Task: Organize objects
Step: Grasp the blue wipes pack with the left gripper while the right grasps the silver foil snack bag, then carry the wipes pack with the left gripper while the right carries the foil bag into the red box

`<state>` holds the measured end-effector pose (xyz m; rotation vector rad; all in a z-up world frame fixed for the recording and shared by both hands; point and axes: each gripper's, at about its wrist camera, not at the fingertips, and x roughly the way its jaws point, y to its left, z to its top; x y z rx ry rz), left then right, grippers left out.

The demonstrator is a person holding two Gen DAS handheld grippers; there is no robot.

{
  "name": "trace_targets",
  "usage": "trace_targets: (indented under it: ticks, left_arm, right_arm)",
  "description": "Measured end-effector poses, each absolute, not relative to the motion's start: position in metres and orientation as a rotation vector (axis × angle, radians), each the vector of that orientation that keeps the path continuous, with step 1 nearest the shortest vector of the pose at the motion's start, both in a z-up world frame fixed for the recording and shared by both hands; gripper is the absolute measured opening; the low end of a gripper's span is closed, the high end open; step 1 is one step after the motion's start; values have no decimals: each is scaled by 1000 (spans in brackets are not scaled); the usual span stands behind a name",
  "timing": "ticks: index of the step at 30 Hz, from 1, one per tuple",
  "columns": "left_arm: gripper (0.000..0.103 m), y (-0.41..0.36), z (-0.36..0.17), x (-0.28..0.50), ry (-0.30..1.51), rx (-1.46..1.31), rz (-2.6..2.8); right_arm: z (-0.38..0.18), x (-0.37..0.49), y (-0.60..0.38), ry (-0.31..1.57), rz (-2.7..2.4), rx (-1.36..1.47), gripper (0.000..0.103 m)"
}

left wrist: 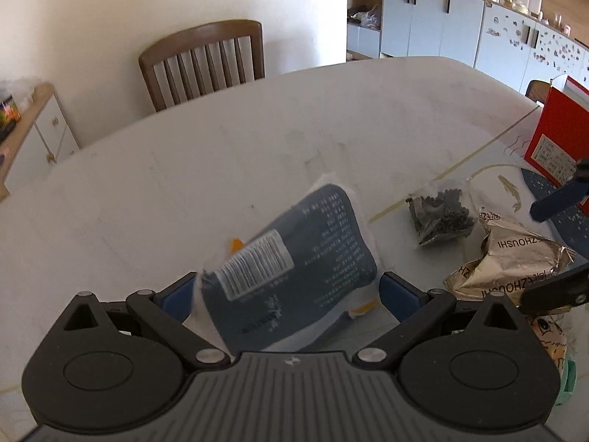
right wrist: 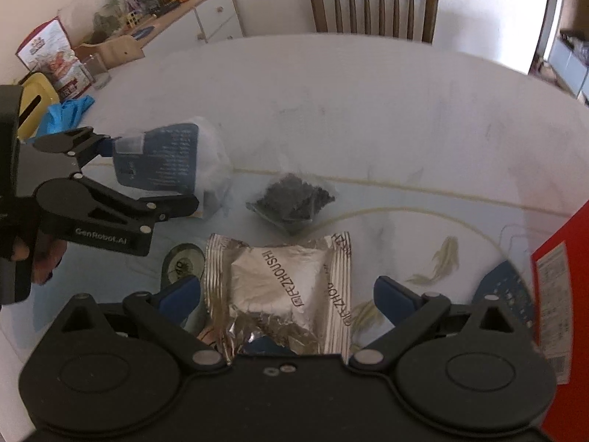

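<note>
Pale and faintly scuffed, the oval tabletop [right wrist: 368, 110] carried a loose cluster of snack packs at its near edge. Closest to the right gripper [right wrist: 287, 294] lay a crinkled silver foil packet [right wrist: 283, 287] printed with dark lettering, flat between the wide-open jaws, neither blue pad touching it. Closing from there could have crushed the soft foil or pinched only a wrinkle, letting it slide out when lifted.

Just beyond sat a small clear bag of dark pellets [right wrist: 291, 200], resting on the tabletop and untouched. To its left, the left gripper [right wrist: 110, 180] appeared to be clamped on one end of a dark blue pouch [left wrist: 294, 258], white-edged and bearing a barcode label. The pouch seemed raised off the tabletop and tilted; held by its end, it could have swung or slipped free, dropping onto the pellet bag.

At the right edge stood a red box [right wrist: 559, 294], near enough for the right gripper to knock. Farther back stood a wooden slat-backed chair [right wrist: 371, 11], and a cluttered sideboard [right wrist: 206, 11] by the wall.
</note>
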<state>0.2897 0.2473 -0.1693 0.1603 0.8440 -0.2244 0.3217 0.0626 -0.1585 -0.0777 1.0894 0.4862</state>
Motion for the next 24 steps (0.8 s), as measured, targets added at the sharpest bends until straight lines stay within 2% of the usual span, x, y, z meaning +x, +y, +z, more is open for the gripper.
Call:
trace_targets:
  ticks: [5, 10, 12, 15, 21, 24]
  left_arm:
    - [101, 248, -172, 289, 838, 119, -214]
    - [96, 250, -172, 286, 831, 76, -200]
    - [72, 251, -173, 286, 851, 51, -207]
    - [59, 250, -173, 284, 846, 45, -197]
    - [42, 248, -167, 280, 839, 39, -177]
    - [39, 246, -161, 278, 834, 24, -161]
  right_arm:
    - [-167, 325, 62, 1139, 486, -30, 101]
    - [-167, 324, 60, 1144, 498, -16, 94]
    - [-166, 324, 60, 1144, 505, -14, 91]
    - [-163, 324, 58, 1139, 505, -3, 83]
    - [-162, 326, 48, 1125, 505, 29, 57]
    - [-162, 323, 48, 1112, 495, 4, 50]
